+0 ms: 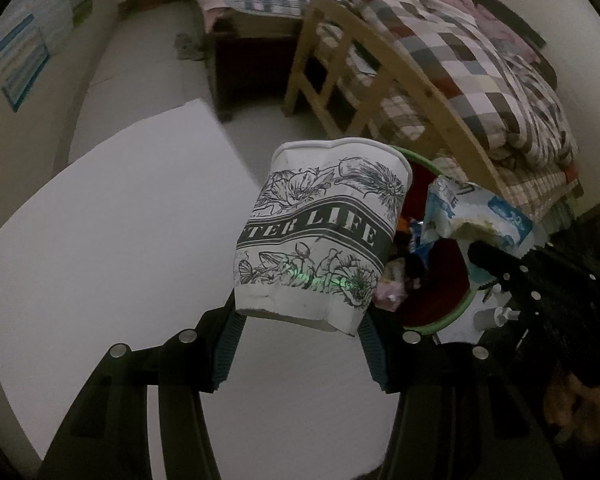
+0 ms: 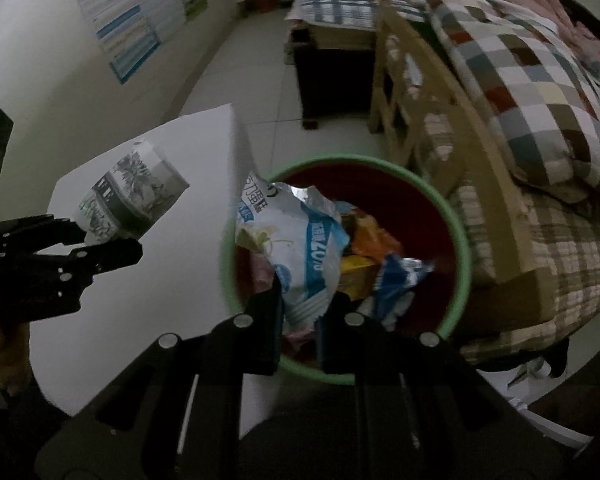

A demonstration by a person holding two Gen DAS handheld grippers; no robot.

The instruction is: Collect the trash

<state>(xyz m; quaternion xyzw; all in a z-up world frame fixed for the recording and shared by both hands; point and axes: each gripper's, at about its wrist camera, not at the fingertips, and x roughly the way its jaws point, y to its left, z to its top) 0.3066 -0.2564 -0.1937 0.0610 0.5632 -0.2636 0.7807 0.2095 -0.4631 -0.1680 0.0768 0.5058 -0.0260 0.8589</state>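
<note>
A: Your left hand-held gripper (image 1: 300,344) clamps the paper cup (image 1: 320,232) over the white counter (image 1: 120,220).

B: Your right hand-held gripper (image 2: 298,320) pinches a wrapper (image 2: 300,248) above the bin (image 2: 462,240) (contents visible only here), beside the bed (image 2: 540,100).

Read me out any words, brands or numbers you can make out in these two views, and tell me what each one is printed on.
"TER LIFE": dark band on the paper cup held in the left gripper; the start of the wording is out of sight round the cup.
Blue print and large digits on the snack bag held in the right gripper over the bin: creased and turned, not readable.
Wall posters: too small and blurred to read.
</note>
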